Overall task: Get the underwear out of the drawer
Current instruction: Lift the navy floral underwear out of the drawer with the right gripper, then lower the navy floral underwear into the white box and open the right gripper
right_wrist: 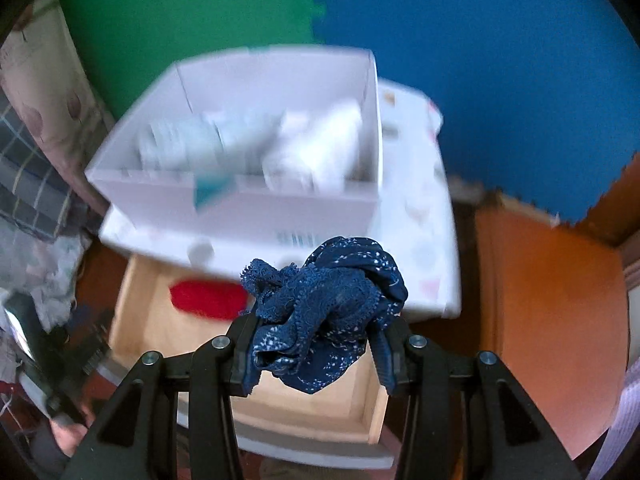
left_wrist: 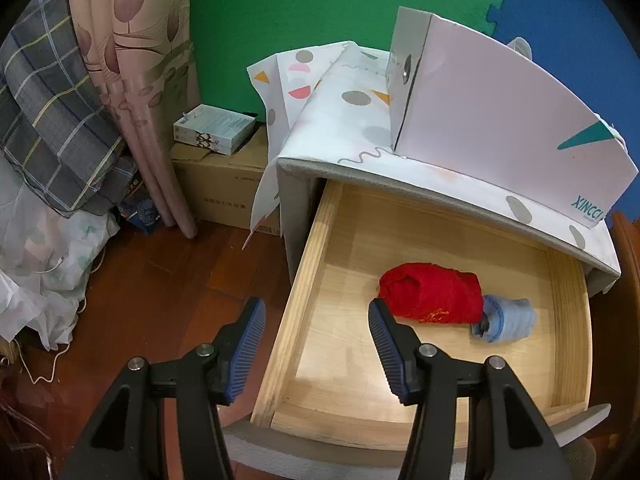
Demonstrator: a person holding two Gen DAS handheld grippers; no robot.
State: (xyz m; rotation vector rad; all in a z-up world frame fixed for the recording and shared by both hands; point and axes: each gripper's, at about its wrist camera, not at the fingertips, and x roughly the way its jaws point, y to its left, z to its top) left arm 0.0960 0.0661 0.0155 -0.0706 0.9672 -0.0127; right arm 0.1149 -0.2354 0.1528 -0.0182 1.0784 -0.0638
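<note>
The right gripper (right_wrist: pixel 316 344) is clamped on bunched navy lace underwear (right_wrist: pixel 324 312), held between its 2 pads above the open wooden drawer (right_wrist: pixel 136 320). The left gripper (left_wrist: pixel 316 344) stands apart with nothing between its pads, straddling the drawer's left wall. Just beyond its right pad lies a red rolled garment (left_wrist: pixel 432 294), touching a pale blue roll (left_wrist: pixel 506 320). Farther off, a white box (left_wrist: pixel 492 128) sits on the cabinet top (left_wrist: pixel 440 182)
</note>
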